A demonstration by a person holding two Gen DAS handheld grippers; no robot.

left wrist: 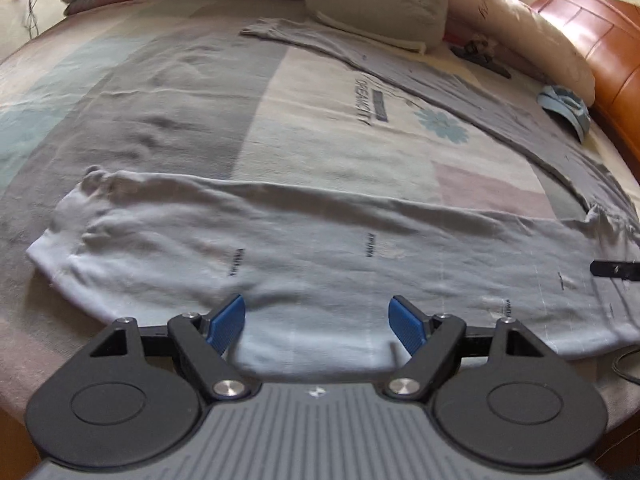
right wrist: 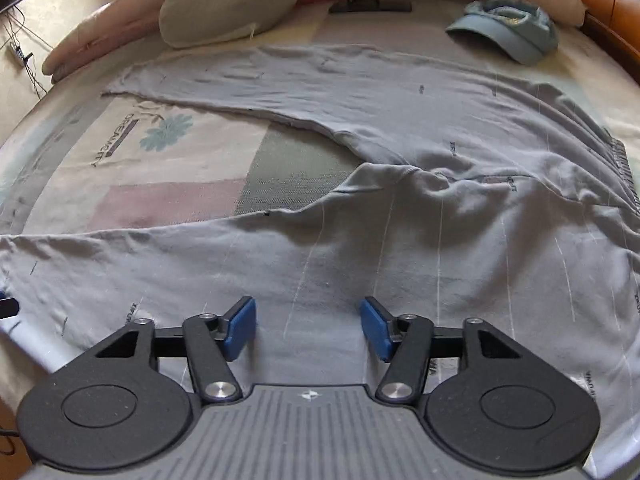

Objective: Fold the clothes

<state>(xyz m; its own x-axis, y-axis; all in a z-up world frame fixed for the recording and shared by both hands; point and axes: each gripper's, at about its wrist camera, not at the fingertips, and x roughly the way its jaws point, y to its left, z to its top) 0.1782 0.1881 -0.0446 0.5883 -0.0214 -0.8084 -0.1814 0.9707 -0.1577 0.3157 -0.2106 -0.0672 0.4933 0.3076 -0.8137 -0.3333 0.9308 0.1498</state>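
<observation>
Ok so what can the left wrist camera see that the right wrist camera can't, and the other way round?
Only the left wrist view shows the cuffed end of the near trouser leg and the left gripper, jaws open. Only the right wrist view shows the crotch seam, the elastic waistband and the right gripper, jaws open. Both show the grey trousers, blue cap, grey pillow and patterned bedsheet.

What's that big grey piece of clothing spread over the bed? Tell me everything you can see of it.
The grey trousers look like soft knit jersey, with thin pale stripes and small dark printed words. They lie flat but wrinkled on the patterned bedspread, legs spread apart in a V, one cuff nearest the left gripper. The gathered waistband lies at the right. Both open grippers hover at the near leg.
</observation>
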